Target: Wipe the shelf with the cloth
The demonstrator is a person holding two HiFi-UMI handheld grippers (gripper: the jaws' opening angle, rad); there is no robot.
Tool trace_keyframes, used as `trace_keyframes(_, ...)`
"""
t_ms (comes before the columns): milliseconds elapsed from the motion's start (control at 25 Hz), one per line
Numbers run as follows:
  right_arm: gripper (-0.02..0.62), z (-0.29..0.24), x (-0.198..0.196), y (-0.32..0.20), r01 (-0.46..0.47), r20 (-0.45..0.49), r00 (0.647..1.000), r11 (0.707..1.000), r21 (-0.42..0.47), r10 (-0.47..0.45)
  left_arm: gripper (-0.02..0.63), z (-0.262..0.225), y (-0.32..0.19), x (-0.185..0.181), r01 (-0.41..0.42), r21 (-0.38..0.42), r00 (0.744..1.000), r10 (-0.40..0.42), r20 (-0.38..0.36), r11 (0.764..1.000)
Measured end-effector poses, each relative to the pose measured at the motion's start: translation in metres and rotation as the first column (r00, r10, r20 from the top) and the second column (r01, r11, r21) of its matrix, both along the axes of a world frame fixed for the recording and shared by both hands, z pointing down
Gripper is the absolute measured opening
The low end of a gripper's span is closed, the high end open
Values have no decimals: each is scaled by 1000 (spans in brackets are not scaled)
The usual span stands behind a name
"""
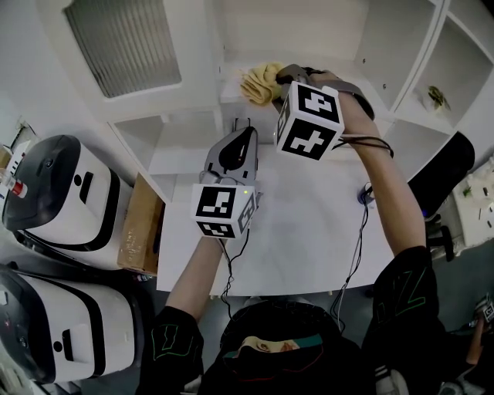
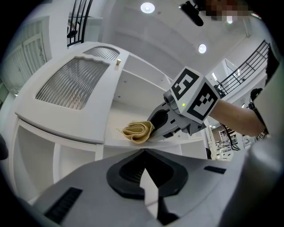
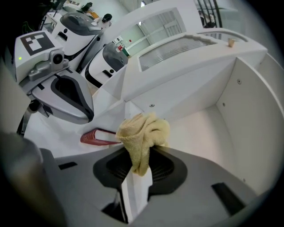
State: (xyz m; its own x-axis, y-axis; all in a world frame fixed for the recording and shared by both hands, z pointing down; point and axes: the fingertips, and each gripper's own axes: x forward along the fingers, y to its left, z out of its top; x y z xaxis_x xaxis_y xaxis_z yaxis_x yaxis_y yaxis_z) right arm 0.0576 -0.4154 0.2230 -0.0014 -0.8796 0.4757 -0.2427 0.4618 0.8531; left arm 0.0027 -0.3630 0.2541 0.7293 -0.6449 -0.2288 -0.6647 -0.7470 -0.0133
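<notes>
Cloth (image 3: 144,131) near shelf (image 3: 199,133) front edge

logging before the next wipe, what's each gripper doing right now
Left gripper: shut, holding nothing.
Right gripper: shut on the yellow cloth.

The room is almost all white. A white shelf unit (image 1: 197,77) with open compartments stands at the far side, and a ribbed grey panel (image 1: 123,42) is set in its top. More compartments are at the right, and one of them holds a small greenish thing (image 1: 437,96). In front of the unit is a white table (image 1: 309,231). Left of the table stands a white and black machine (image 1: 62,193), with a second one (image 1: 54,324) nearer. A brown cardboard box (image 1: 139,227) leans beside the table. Two round ceiling lamps (image 2: 147,7) shine above, and a dark railing (image 2: 77,17) shows high up.
</notes>
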Motion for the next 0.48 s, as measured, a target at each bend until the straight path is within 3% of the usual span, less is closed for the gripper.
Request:
trace_keyframes(160, 103, -2, 4, 3, 10, 48, 999, 1000, -7, -9, 0, -2, -4, 0, 12, -12, 1000, -12, -11, 1000)
trace_keyframes(480, 104, 2, 30, 13, 9, 35, 999, 999, -33, -8, 0, -10, -2, 26, -10, -9, 1000, 10, -12, 1000)
